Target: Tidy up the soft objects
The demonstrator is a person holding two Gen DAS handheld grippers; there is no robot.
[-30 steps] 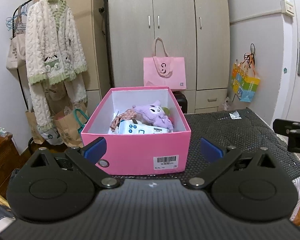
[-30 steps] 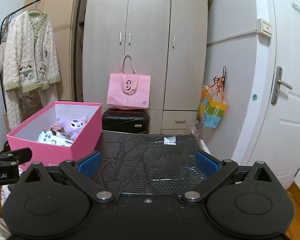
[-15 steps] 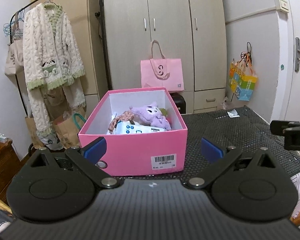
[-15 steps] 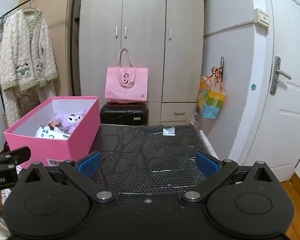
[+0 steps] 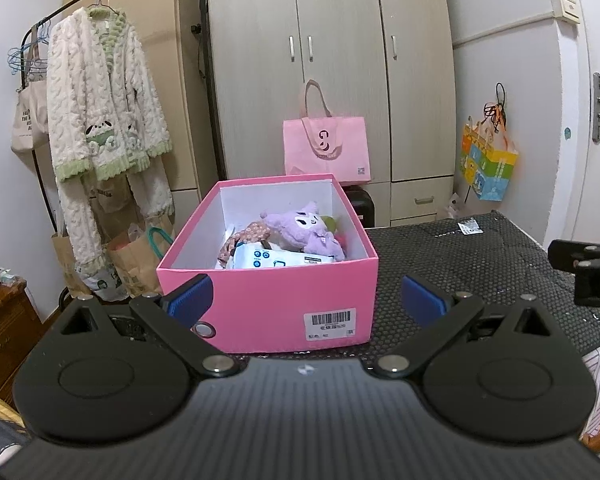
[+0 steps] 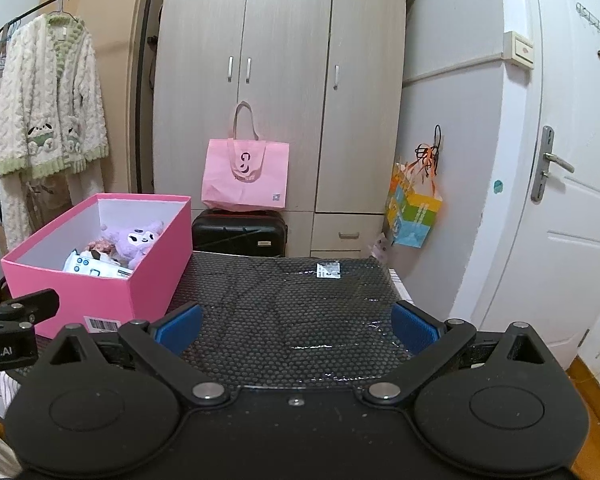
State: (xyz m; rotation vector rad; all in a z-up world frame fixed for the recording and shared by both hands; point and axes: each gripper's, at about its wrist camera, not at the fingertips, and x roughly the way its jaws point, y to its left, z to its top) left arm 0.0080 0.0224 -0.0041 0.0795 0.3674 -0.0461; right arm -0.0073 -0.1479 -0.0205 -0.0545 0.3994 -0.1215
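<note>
Not much happened here tbh, it's basically just the cameras drifting. In the left wrist view the open pink cardboard box (image 5: 268, 304) sits a touch lower and more centred than a second ago, and the pink tote bag (image 5: 326, 148) behind the box now shows fully clear above its back rim. The tip of the right gripper (image 5: 588, 276) pokes in a bit lower, right of the box. In the right wrist view the box (image 6: 100, 280) has slid slightly left and down, with the tip of the left gripper (image 6: 16, 328) now overlapping its near corner a bit more.
</note>
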